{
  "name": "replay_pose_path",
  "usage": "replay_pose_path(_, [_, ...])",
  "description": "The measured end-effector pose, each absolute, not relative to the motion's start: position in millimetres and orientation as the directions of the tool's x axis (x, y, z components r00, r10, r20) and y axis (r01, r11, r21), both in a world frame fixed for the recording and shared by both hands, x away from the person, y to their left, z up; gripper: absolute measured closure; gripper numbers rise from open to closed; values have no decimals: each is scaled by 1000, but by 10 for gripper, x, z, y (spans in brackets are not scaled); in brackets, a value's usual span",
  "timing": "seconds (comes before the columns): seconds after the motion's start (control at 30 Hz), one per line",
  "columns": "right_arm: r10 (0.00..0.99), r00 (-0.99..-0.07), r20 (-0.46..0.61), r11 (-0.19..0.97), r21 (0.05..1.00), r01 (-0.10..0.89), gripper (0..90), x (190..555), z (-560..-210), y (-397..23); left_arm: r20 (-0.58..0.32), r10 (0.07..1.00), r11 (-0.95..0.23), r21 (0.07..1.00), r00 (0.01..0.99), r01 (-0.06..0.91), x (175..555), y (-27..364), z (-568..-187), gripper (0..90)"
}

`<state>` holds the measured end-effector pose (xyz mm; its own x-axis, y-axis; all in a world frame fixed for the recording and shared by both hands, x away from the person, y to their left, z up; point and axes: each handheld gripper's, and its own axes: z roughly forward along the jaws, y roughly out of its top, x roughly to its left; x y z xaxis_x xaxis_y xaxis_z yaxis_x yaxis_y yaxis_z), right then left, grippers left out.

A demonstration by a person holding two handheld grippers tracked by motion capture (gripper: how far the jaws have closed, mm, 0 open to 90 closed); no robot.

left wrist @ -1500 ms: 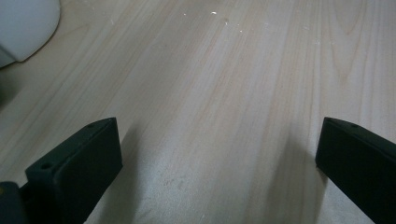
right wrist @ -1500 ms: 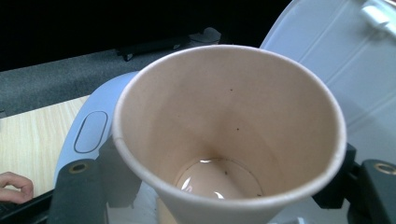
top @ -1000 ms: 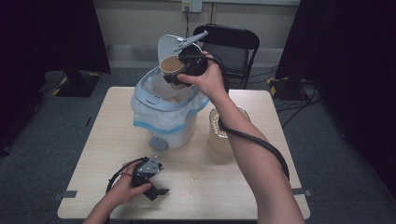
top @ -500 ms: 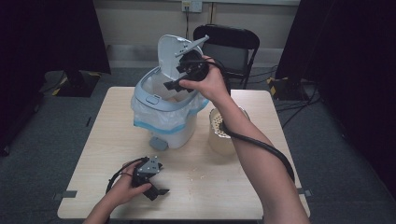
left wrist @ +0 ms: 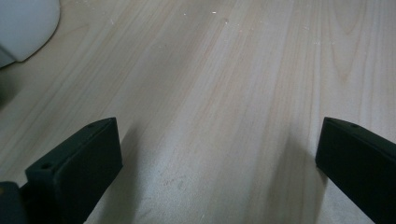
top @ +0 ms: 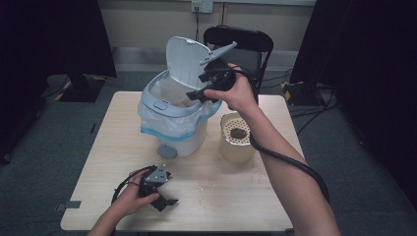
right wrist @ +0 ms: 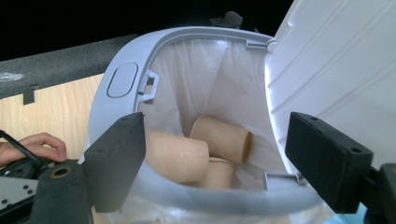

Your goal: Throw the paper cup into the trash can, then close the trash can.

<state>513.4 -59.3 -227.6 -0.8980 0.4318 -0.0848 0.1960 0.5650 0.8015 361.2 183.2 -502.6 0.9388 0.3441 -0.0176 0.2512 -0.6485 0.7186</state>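
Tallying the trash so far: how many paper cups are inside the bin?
3 show in the bin: one cup at left, one lying behind it, one partly buried below. More may be hidden.

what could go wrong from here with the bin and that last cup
1. The right gripper hangs open just above the bin beside its raised lid; a careless pull back might knock the lid shut or snag the plastic liner.
2. The paper cups lie piled crosswise inside, so more may jam or stick out and block the lid.
3. The cup on the table seems to hold something dark; tipping it could spill that.
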Motion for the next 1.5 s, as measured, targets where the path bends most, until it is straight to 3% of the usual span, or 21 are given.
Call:
replay_pose_path(0.73, [500,-863,-76,552,796,250,202,5074,-2332,-1060,-16,343,-650,718,939,250,3613,1833,-5025,0])
replay_pose_path(1.5, [517,-853,-72,547,794,265,208,5385,-2382,-1029,-20,343,-651,716,939,253,3613,1834,-5022,0])
